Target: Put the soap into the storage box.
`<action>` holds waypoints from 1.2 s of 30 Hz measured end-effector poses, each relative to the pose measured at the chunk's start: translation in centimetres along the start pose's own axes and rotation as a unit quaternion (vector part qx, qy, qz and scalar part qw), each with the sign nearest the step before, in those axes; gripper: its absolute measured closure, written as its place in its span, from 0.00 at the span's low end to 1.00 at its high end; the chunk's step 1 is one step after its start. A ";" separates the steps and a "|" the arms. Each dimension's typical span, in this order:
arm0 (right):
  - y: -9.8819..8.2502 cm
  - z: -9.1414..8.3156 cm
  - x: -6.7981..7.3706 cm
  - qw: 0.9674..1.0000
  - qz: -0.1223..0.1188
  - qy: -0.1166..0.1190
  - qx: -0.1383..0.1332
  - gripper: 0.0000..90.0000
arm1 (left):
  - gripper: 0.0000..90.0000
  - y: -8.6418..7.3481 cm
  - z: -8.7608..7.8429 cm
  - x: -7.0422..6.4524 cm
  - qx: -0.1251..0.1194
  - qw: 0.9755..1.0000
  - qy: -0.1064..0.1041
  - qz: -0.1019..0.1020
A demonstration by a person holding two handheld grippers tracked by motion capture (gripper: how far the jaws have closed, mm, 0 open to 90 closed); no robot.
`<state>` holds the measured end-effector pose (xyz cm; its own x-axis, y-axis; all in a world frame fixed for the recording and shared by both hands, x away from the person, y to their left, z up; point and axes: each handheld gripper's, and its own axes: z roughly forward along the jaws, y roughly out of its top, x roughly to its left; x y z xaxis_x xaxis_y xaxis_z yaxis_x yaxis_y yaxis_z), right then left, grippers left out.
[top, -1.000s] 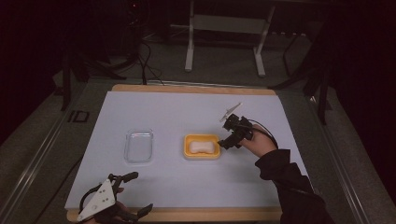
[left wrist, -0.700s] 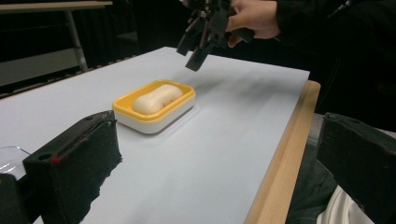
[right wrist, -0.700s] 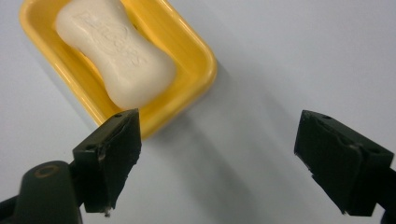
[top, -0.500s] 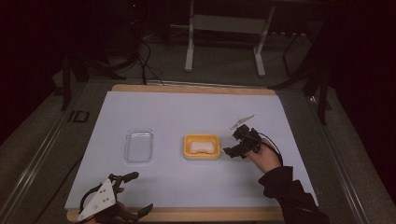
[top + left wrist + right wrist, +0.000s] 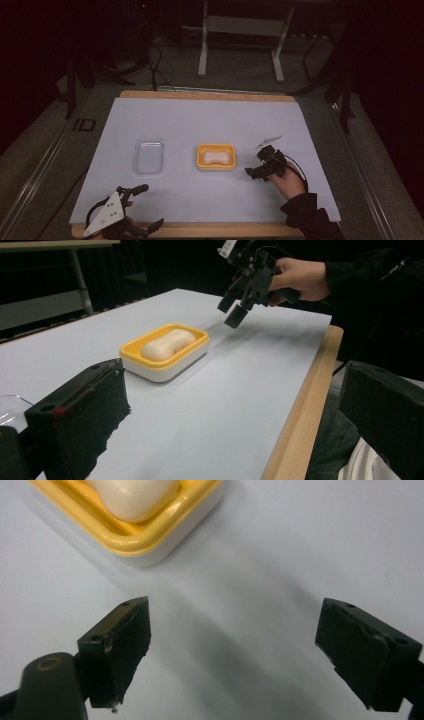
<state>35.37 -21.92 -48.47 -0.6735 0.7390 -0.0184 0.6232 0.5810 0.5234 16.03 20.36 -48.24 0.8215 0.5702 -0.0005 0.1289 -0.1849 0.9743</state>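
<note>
A yellow soap dish [image 5: 215, 164] with a white rim base sits mid-table, and a pale bar of soap [image 5: 215, 157] lies in it. My right gripper [image 5: 256, 173] hovers just right of the dish, open and empty, its jaws pointing down and left. In the right gripper view the dish [image 5: 150, 537] and soap [image 5: 135, 495] lie ahead of the open gripper [image 5: 242, 645]. My left gripper [image 5: 150, 206] rests open at the near-left edge. From the left gripper view [image 5: 230, 410] the dish [image 5: 172, 357] and the right gripper [image 5: 237, 305] lie farther off.
A clear plastic tray [image 5: 149, 156] lies left of the dish on the white table cover [image 5: 210, 120]. The wooden table edge [image 5: 210, 230] runs along the near side. Metal stand legs [image 5: 240, 45] rise beyond the far edge.
My right gripper has drawn back from the dish's right side toward the near edge and a little right. The soap, dish and left gripper have stayed put.
</note>
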 end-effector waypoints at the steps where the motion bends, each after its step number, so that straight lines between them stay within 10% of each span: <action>1: -0.2 -0.1 0.0 1.000 0.004 0.001 -0.002 0.16 | 0.00 0.0 0.0 0.0 0.000 1.000 0.000 0.000; 36: -5.5 -2.7 1.5 0.996 0.054 -0.033 -0.062 0.16 | 0.00 0.0 0.1 -0.4 0.002 1.000 -0.009 0.002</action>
<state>29.86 -24.89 -49.04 -0.5742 0.8186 -0.0106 0.6342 0.4530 0.6265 15.78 20.02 -48.23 0.8322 0.5545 -0.0002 0.1274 -0.1909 0.9733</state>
